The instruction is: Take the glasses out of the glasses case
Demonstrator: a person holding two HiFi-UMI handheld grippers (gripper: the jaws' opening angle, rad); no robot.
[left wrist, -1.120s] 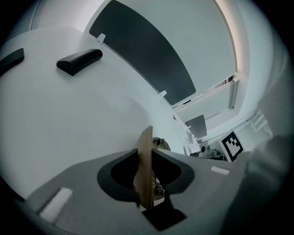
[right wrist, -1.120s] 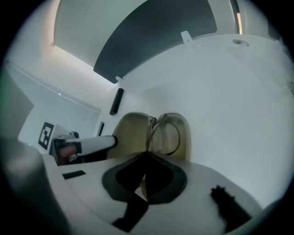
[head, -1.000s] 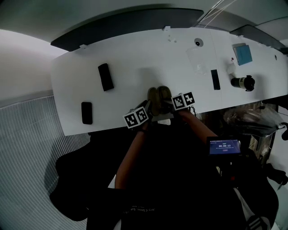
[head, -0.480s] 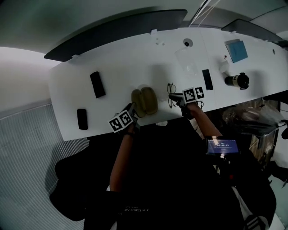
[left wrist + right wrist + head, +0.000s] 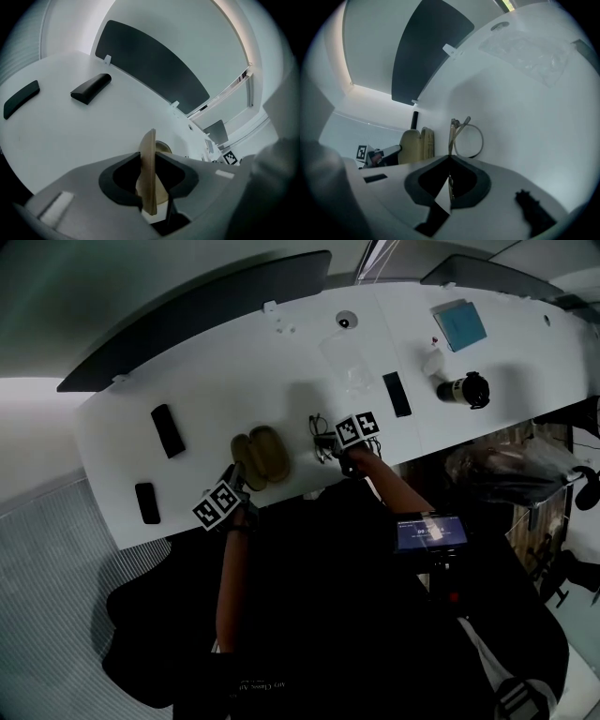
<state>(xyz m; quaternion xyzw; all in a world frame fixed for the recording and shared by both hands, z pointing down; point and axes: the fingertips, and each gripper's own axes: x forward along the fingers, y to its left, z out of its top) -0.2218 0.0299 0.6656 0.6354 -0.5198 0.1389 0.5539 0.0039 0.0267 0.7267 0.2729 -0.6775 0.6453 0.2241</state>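
Note:
The tan glasses case point(image 5: 255, 457) lies open near the table's front edge. My left gripper point(image 5: 237, 484) grips its near side; in the left gripper view the jaws point(image 5: 148, 163) are shut on the case's thin tan edge point(image 5: 150, 140). The dark-rimmed glasses point(image 5: 321, 435) are out of the case, just to its right and low over the table. My right gripper point(image 5: 330, 442) holds them: in the right gripper view the jaws point(image 5: 450, 161) are shut on the frame point(image 5: 453, 133). The case point(image 5: 415, 145) stands to the left there.
Two black oblong cases point(image 5: 167, 430) point(image 5: 146, 502) lie at the table's left. To the right are a clear plastic bag point(image 5: 347, 362), a black bar point(image 5: 397, 394), a black cylinder point(image 5: 461, 390) and a blue pad point(image 5: 457, 324). A dark partition point(image 5: 150, 65) runs along the far edge.
My right gripper has drawn away to the right of the case with the glasses in it. The left gripper has stayed on the case.

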